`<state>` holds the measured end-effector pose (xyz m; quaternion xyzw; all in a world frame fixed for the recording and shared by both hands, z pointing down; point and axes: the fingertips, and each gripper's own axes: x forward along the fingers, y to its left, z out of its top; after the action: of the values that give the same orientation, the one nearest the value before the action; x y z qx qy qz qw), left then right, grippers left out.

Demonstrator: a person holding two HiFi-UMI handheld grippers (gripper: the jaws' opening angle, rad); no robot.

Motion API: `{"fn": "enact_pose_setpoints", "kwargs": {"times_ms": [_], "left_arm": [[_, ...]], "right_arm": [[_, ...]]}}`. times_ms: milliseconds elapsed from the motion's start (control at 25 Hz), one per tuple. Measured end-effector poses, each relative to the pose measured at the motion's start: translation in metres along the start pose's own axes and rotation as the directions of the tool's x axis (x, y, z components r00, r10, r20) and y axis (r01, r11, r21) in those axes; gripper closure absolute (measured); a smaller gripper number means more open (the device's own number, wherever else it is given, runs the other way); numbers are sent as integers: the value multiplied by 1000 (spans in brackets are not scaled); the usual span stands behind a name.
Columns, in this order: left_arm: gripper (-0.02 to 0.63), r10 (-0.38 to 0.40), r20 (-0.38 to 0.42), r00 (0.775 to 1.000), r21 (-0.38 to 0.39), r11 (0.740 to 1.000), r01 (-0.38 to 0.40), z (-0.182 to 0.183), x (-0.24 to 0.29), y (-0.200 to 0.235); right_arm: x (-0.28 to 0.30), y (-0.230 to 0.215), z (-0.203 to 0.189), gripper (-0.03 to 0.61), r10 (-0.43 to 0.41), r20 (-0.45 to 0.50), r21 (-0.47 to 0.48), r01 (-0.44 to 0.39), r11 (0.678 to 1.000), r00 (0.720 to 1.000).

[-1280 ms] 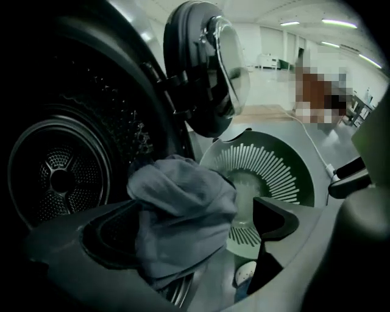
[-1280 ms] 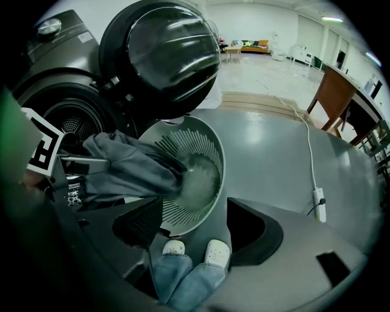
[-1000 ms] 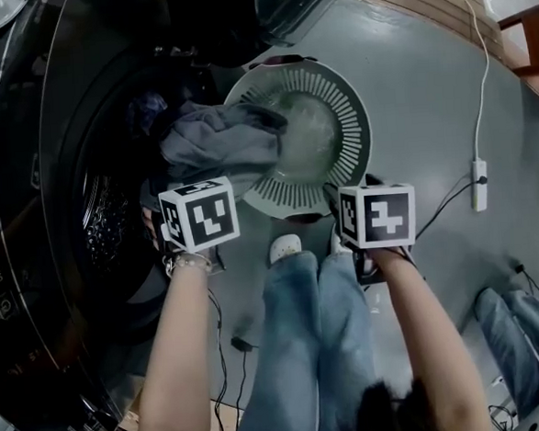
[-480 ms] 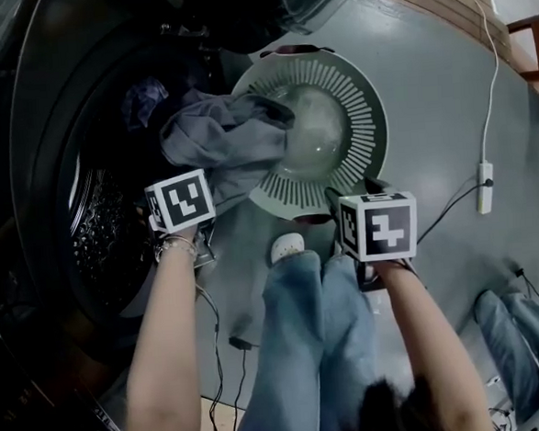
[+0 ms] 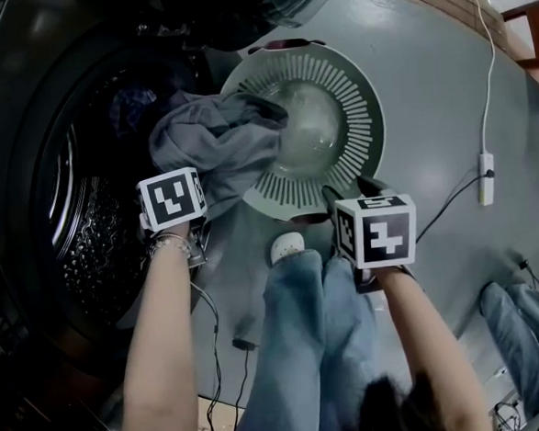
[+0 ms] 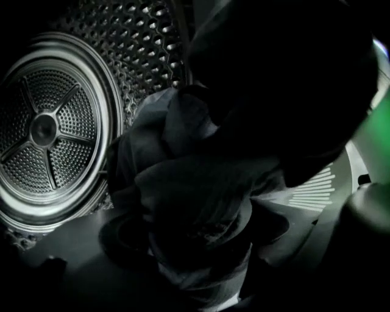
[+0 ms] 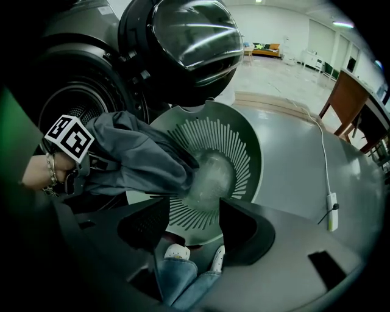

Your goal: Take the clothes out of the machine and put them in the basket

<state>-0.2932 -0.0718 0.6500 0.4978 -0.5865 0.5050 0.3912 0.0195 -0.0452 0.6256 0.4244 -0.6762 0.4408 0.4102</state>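
Left gripper (image 6: 195, 241): jaws, just closing, pinched the bunched grey garment (image 5: 219, 144).
Right gripper (image 7: 195, 228): jaws, also just closing, stood apart with nothing between.
Garment: draped from the left gripper onto the near rim of the basket (image 5: 359, 112), ahead of the right gripper.
Drum (image 6: 49, 128): left of the left gripper.
Floor (image 5: 426, 79): grey, beneath both.

Items counted: one machine (image 5: 25, 135), one door (image 7: 189, 36), one basket (image 5: 359, 112), one garment (image 5: 214, 145), two grippers (left gripper (image 6: 198, 234), right gripper (image 7: 192, 219)), two marker cubes (image 5: 171, 197) (image 5: 375, 230), two white shoes (image 7: 177, 251) (image 7: 218, 259), one power strip (image 5: 485, 167), one cable (image 5: 489, 66), two forearms (image 5: 164, 355) (image 5: 435, 346), one bracelet (image 5: 172, 244)
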Motion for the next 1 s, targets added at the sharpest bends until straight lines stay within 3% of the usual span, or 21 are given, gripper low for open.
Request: {"fn": "enact_pose_setpoints", "kwargs": {"times_ms": [80, 240, 320, 520, 600, 760, 880, 1000], "left_arm": [[210, 42, 13, 999, 22, 999, -43, 2, -9, 5], [446, 115, 89, 989, -18, 993, -114, 8, -35, 12], [488, 112, 93, 989, -42, 993, -109, 6, -45, 7], [503, -51, 87, 995, -94, 994, 59, 4, -60, -43], [503, -138, 84, 987, -92, 985, 146, 6, -66, -74], [505, -310, 176, 934, -24, 948, 319, 36, -85, -139], [505, -434, 244, 867, 15, 896, 445, 61, -104, -186], [503, -530, 294, 795, 5, 833, 553, 81, -122, -223]], "right_arm": [[-2, -2, 0, 332, -5, 6, 4, 5, 1000, 1000], [-6, -5, 2, 343, 8, 22, 22, -9, 1000, 1000], [-9, -5, 3, 346, 18, 28, 30, -19, 999, 999], [-17, -11, 5, 350, 20, 42, 48, -22, 999, 999], [-22, -16, 5, 351, 14, 46, 64, -17, 998, 999], [-28, -31, 7, 353, -4, 58, 85, -1, 996, 998], [-32, -43, 5, 353, -18, 54, 86, 13, 996, 998], [-36, -55, 0, 353, -35, 44, 99, 31, 995, 998]]}}
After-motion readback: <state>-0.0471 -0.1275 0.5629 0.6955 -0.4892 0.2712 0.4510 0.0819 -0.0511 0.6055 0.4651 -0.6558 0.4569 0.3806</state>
